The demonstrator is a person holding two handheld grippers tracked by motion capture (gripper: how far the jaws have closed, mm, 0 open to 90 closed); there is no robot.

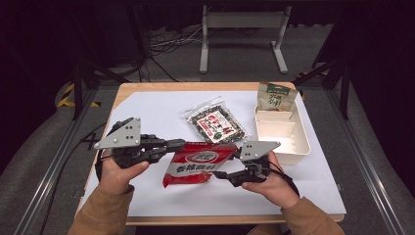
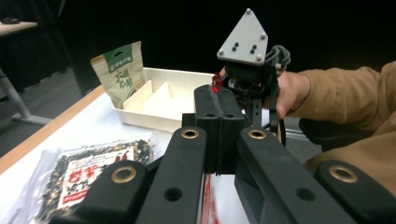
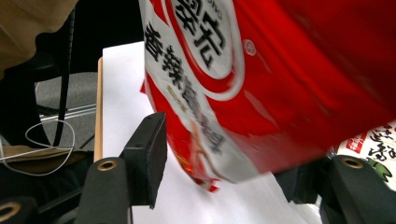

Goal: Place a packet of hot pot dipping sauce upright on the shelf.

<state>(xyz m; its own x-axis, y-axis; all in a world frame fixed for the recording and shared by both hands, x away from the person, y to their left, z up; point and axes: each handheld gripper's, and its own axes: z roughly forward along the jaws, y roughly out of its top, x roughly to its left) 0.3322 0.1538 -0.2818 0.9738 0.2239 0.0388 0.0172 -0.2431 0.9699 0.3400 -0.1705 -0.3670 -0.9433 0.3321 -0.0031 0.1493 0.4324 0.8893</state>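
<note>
Holding the red bag [image 1: 198, 164] up off the paper [image 1: 147, 110] between both hands, you're mid-handover here. Your left gripper [image 1: 182, 145] is clamped tight on the bag's top-left edge; in the left gripper view its jaws meet flat with just a sliver of red squeezed between them. Your right gripper [image 1: 222, 172] is wide open: in the right gripper view the bag [image 3: 261, 93] hangs between the two pads and neither one presses on it, so the left side seems to be carrying all the weight.

The white tray [image 1: 299, 147] sits to the right of the bag, with a green pouch [image 1: 275, 96] standing in its far end and the near compartments free. The seaweed pack [image 1: 218, 123] lies just behind the bag.

My guess is the bag goes into the tray next. For that you'd either swing it rightward with the left alone, or get the right pads closed on the lower edge first so it doesn't flop. Watch the loose bottom corner, it could snag the tray wall.
</note>
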